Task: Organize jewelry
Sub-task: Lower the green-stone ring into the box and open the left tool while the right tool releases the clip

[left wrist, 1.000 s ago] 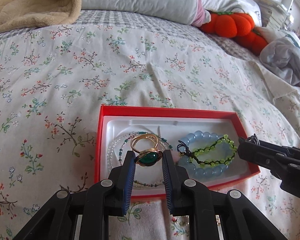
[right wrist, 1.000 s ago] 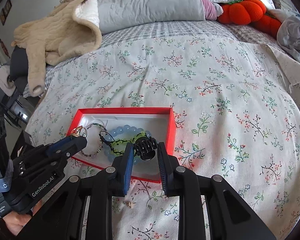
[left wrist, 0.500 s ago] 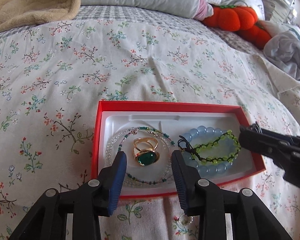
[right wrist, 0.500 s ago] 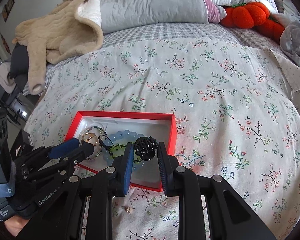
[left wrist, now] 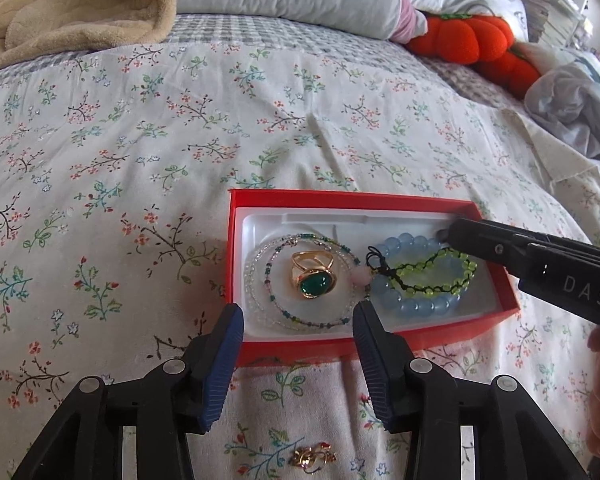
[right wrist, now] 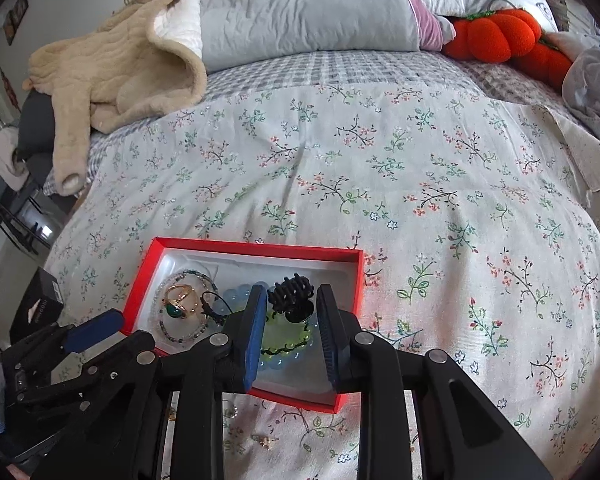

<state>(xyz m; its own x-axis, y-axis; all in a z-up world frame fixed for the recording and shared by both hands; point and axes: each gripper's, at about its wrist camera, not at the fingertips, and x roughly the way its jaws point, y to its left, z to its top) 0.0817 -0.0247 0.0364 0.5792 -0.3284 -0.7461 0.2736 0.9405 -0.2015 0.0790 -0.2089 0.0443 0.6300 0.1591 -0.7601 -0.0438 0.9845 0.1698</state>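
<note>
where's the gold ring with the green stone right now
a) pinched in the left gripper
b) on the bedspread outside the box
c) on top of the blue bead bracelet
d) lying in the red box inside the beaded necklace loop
d: the gold ring lies in the red box, within the beaded necklace loop, while the left gripper stands open, clear of it.

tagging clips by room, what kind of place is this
Most likely a bedroom: the red jewelry box sits on a floral bedspread, with a grey pillow and a beige fleece blanket at the head.
</note>
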